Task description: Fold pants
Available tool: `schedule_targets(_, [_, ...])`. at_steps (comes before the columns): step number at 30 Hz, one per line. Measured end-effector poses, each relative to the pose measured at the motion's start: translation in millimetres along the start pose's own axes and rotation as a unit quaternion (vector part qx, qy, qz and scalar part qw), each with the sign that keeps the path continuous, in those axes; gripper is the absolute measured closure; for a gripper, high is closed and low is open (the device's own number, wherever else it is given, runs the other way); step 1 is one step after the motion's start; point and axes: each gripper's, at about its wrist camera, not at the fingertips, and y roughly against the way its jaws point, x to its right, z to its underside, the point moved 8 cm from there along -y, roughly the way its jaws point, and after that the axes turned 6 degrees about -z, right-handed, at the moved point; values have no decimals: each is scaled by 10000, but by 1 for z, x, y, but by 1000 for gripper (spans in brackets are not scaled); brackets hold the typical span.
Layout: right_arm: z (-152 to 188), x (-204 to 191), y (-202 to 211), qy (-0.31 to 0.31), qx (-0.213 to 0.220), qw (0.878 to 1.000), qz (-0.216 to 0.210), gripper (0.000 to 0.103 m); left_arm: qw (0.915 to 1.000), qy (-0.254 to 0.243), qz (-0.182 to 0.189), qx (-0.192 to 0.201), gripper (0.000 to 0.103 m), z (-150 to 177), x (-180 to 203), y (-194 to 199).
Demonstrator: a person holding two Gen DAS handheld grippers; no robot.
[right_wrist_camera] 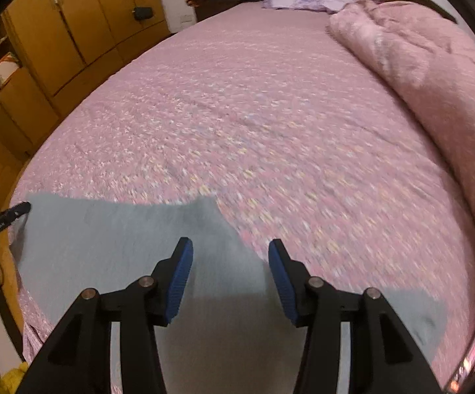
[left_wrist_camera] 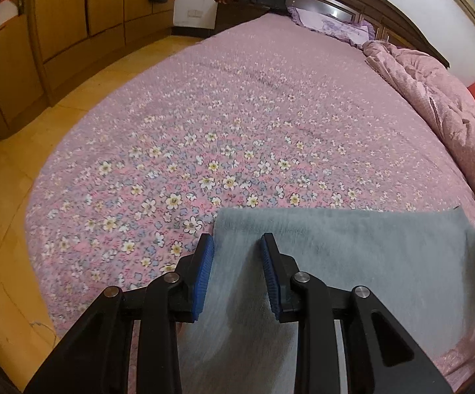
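Lying flat on the bed [left_wrist_camera: 237, 115], the grey pants [left_wrist_camera: 352, 262] look, through blur, partly folded; both the left gripper [left_wrist_camera: 237, 256] and right gripper [right_wrist_camera: 230, 262] hover with jaws apart, holding nothing.

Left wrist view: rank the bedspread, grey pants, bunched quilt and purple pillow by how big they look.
1. Bedspread, clearly largest.
2. Grey pants, though nearness to the camera inflates them.
3. Bunched quilt, farther off, so unsure against the pants.
4. Purple pillow, smallest, farthest.
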Motion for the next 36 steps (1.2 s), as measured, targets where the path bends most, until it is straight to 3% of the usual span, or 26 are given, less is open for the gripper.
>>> schedule_targets(5, [-9,-4,-38,-96,-417,9981,-436,53,9999,145,64,43,81,1,2,-5])
schedule_targets(6, [-6,-5,-47,-119,-537,9973,-485,53,9999,137,67,64,87,1,3,-5])
schedule_targets(7, [-4,-6,-51,-117,-617,9967,-508,61,9999,117,24,90,94,0,4,-5])
schedule_targets(8, [-1,-8,-54,-42,-636,9967,-500,84,9999,74,-61,123,100,0,4,-3])
schedule_targets(10, [0,-13,-52,167,-556,9973,-444,90,9996,5,-160,215,100,-2,4,1])
schedule_targets(14, [-12,-17,-37,289,-81,9994,-142,92,9973,-80,-665,293,103,-7,1,-4])
schedule_targets(17, [-16,-14,-44,340,-94,9994,45,93,9917,-102,-1234,341,103,-11,-6,-11])
schedule_targets(22, [-10,-8,-65,435,-178,9988,163,92,9937,-27,-1097,247,103,-11,-12,-11])
schedule_targets(24, [-9,-8,-61,457,-223,9986,169,86,9933,-68,-1125,258,103,-10,-11,-4])
schedule_targets(26, [-10,-6,-55,353,-254,9988,215,72,9928,-126,-1157,291,103,-10,-4,4])
schedule_targets(32, [-4,10,0,9,-25,10000,-45,57,9974,-61,-642,334,101,-6,28,29])
schedule_targets(36, [11,32,43,-3,104,9999,109,54,9989,-137,-393,225,94,0,54,33])
